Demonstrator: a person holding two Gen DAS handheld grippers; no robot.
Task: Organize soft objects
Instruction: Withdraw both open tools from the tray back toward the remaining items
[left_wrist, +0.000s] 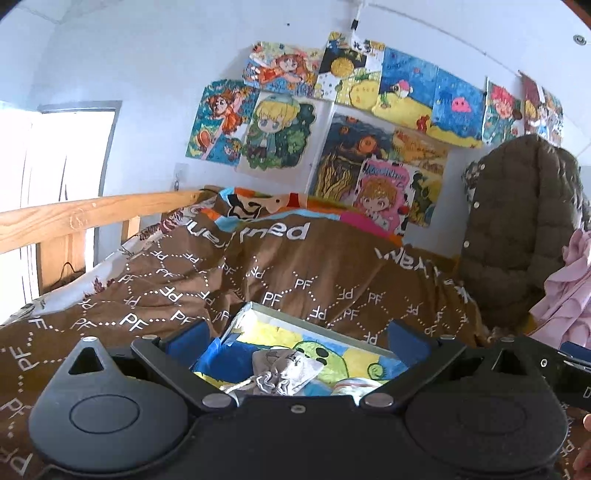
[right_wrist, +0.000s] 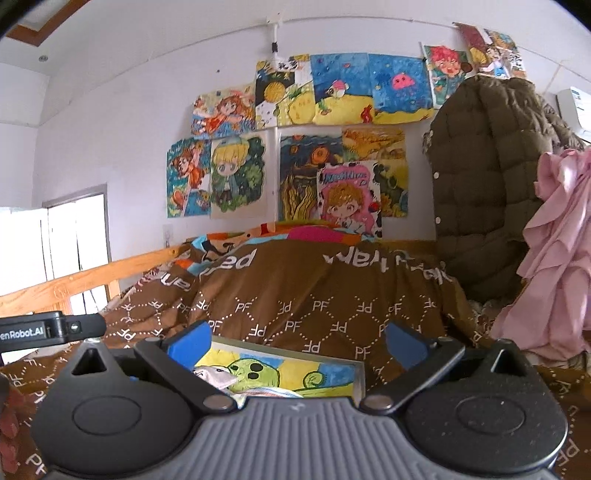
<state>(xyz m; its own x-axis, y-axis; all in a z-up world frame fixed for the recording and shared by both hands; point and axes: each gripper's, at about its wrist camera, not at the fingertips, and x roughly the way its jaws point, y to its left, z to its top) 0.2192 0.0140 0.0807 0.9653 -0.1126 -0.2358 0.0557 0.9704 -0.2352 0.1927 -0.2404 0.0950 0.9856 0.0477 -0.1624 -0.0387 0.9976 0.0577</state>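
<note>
Both hand-held grippers, the left (left_wrist: 295, 336) and the right (right_wrist: 297, 341), were spread wide and held nothing. They hovered side by side, level, over a painted tray (left_wrist: 295, 319) lying on the brown quilt (left_wrist: 258, 273) of the bed. A crumpled grey drawstring pouch (left_wrist: 282, 371) lay inside the tray near its front edge.

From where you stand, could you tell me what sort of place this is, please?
Most likely a child's bedroom: a bed with a brown quilt and wooden rail, colourful drawings taped on the wall, a padded coat hanging nearby.
</note>
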